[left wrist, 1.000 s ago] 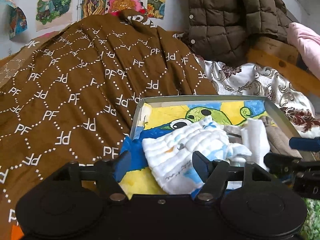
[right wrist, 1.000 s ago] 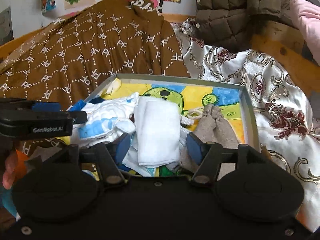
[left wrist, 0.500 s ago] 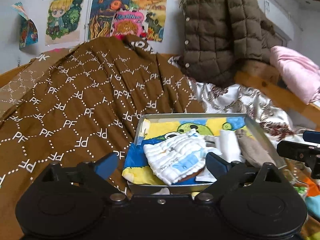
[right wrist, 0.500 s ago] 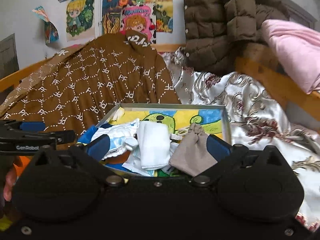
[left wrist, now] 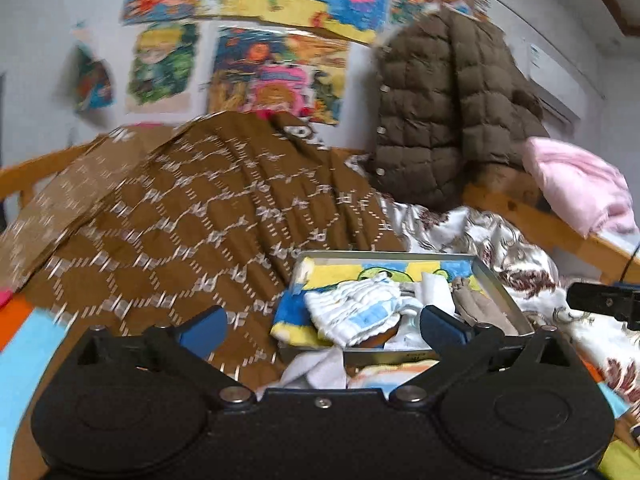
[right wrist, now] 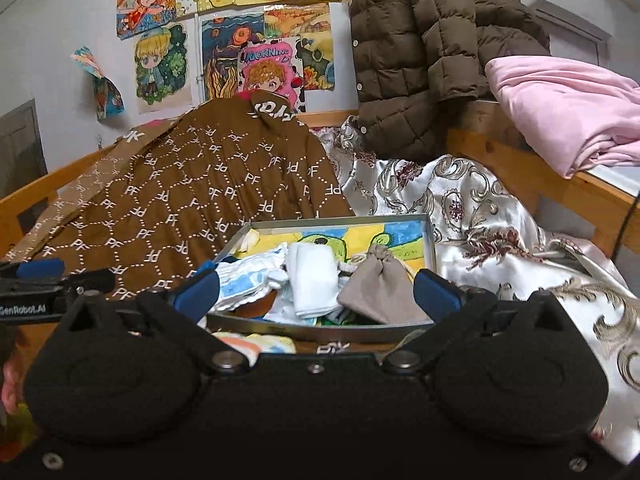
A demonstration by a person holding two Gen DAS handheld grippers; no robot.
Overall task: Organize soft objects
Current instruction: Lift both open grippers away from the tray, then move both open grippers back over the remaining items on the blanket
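A grey metal tray (left wrist: 500, 284) (right wrist: 431, 240) with a cartoon-print lining lies on the bed. In it lie a white-and-blue striped cloth (left wrist: 360, 312) (right wrist: 248, 276), a folded white cloth (right wrist: 314, 280) (left wrist: 436, 292) and a taupe drawstring pouch (right wrist: 380, 284) (left wrist: 476, 304). My left gripper (left wrist: 322, 326) is open and empty, held back from the tray's near edge. My right gripper (right wrist: 316, 290) is open and empty, just short of the tray's front rim. More white and printed cloth (left wrist: 320, 372) lies in front of the tray.
A brown patterned blanket (right wrist: 192, 200) covers the bed to the left. A silver floral satin sheet (right wrist: 480, 232) lies to the right. A brown puffer jacket (right wrist: 420, 52) hangs on the wooden bed frame, and a pink blanket (right wrist: 568, 112) rests on the ledge at right.
Both grippers have opened wide and pulled back and up from the tray. The striped cloth and folded white cloth stay in the tray.
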